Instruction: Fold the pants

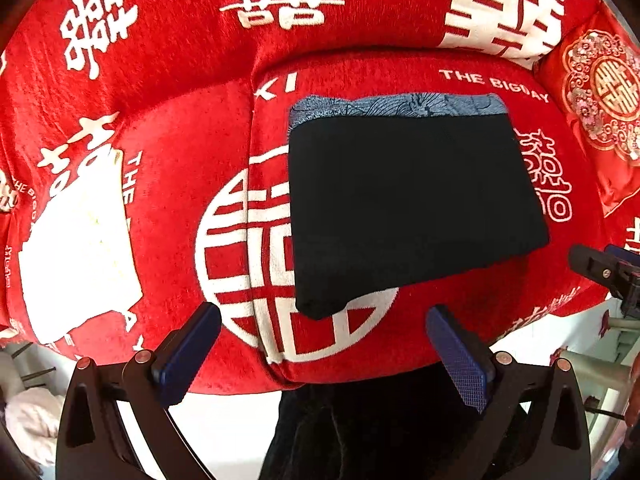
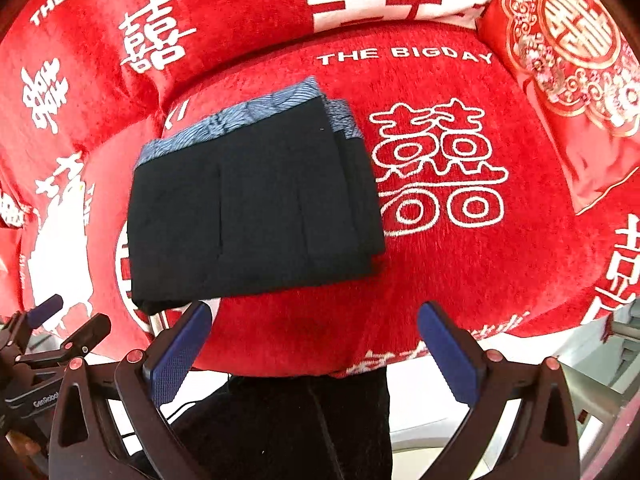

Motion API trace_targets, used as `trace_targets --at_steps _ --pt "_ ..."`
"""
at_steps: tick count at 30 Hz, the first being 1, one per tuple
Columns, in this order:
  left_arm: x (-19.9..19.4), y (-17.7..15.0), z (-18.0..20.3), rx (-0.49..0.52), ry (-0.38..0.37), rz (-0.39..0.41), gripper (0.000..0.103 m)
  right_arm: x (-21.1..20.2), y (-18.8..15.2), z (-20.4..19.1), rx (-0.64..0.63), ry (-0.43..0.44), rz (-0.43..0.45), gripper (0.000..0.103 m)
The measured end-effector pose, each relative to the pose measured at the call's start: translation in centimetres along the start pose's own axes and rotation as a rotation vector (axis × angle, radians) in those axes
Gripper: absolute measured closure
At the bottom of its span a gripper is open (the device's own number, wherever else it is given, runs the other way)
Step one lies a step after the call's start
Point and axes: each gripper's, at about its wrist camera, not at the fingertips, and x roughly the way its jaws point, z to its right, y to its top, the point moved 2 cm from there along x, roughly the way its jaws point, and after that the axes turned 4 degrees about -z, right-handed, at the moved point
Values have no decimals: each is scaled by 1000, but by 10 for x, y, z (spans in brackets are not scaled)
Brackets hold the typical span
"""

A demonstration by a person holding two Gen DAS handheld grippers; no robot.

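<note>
The black pants (image 1: 412,204) lie folded into a compact rectangle on the red sofa seat (image 1: 192,152), with a blue patterned waistband lining showing along the far edge. They also show in the right wrist view (image 2: 256,208), with stacked layers at the right side. My left gripper (image 1: 324,344) is open and empty, held just short of the pants' near edge. My right gripper (image 2: 316,340) is open and empty, near the front right of the pants. The right gripper shows at the edge of the left wrist view (image 1: 608,272), and the left gripper shows at the edge of the right wrist view (image 2: 60,328).
The sofa is covered in red fabric (image 2: 440,280) with white characters and "THE BIGDAY" lettering. A red embroidered cushion (image 2: 568,56) leans at the back right. The seat's front edge drops to a pale floor (image 1: 224,432). A metal frame (image 2: 600,392) stands at right.
</note>
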Motion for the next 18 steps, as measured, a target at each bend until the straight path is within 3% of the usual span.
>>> trace_targets --at_steps 10,18 --pt "-30 -13 -7 1 0 31 0 -36 -12 -35 -27 -45 16 0" --pt "-50 -12 -9 -55 48 61 0 -53 -10 -46 -66 -56 31 0"
